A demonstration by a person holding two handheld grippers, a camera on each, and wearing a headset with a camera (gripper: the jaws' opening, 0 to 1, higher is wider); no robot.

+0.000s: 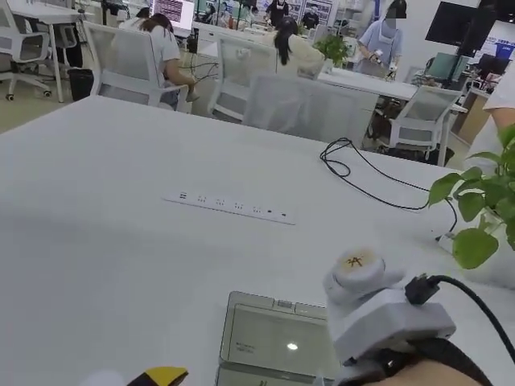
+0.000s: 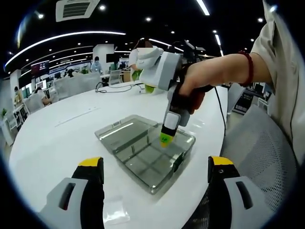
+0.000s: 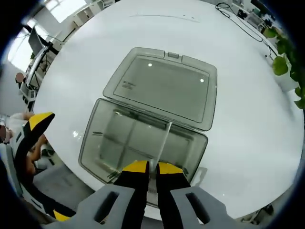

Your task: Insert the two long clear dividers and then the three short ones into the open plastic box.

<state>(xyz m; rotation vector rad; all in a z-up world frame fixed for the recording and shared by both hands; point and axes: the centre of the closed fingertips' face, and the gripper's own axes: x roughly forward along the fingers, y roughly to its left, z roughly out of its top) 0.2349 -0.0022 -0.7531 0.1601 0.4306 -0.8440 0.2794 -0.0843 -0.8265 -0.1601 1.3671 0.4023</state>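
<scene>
The open clear plastic box [image 3: 90,143] lies on the white table with its lid [image 3: 162,86] folded flat behind it. Clear dividers stand inside it. My right gripper [image 3: 152,168] hangs over the box's near wall, shut on the top edge of a clear divider [image 3: 164,138] that runs from front to hinge side. In the left gripper view the right gripper [image 2: 166,139] reaches down into the box [image 2: 157,183]. My left gripper [image 2: 155,164] stands open in front of the box, holding nothing. A loose clear piece [image 2: 114,212] lies on the table by its left jaw.
A white power strip [image 1: 229,206] lies mid-table, with a black cable [image 1: 362,173] looping at the far right. A leafy plant [image 1: 483,201] stands at the right edge. Chairs and seated people are beyond the table. The box sits close to the table's near edge.
</scene>
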